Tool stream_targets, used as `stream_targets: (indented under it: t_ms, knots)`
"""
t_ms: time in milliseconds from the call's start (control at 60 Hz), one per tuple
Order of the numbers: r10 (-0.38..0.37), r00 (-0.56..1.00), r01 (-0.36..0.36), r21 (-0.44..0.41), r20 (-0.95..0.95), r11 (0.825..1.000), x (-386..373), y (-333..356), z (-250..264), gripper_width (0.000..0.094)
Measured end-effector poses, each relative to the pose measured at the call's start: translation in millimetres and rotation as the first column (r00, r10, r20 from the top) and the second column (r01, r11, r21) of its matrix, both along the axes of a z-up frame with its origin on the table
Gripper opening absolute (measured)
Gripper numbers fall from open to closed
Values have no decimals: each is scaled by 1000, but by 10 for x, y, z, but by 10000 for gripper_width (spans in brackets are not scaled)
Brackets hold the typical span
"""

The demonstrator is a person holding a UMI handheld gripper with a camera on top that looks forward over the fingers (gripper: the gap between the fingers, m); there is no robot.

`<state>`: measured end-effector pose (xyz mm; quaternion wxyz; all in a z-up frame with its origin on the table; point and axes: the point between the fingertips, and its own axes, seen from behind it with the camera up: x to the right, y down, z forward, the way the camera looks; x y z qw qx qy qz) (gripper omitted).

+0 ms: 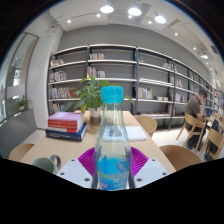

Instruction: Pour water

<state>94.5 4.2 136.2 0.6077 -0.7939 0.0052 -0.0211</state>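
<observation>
A clear plastic water bottle (112, 140) with a blue cap and a blue label stands upright between my fingers. My gripper (112, 163) is shut on the bottle: the magenta pads (87, 160) press on its lower body from both sides. The bottle is held up above the table. The bottle's base is hidden below the fingers.
A wooden table (40, 145) lies beyond, with a stack of books (65, 124), a green potted plant (90, 96) and white papers (136, 131) on it. A green cup (42, 163) stands near left. Chairs (180, 155) stand to the right. Bookshelves (130, 75) line the back wall. A person (197, 106) sits at far right.
</observation>
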Motion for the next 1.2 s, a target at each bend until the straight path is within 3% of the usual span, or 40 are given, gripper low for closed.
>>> stream_targets:
  t_ms: [150,167,317,483,583,633,800,933,1200]
  knots:
    - [-12,1000,10,-66,-26,998,139,-93,-462,419]
    - [-10,999,9,-20,-36,1000,142,-84,-381,423]
    - [-1,1000,1,14,-21,1000,96,-160,-404,453]
    - [-13,1000,13,-38,-10,999,110,-203,-472,570]
    - [-42,999,40,-101,-15,994,134,-338,-569,751]
    - [-45,999,44,-121,-10,992,125,-462,-588,790]
    - [-52,999,55,-250,16,967,-27,-1137,-830,800]
    - [-16,1000,12,-340,-8,940,-459,-1719,-847,803]
    - [51,996,-73,-327,-76,942,-1321,-2135,-10,813]
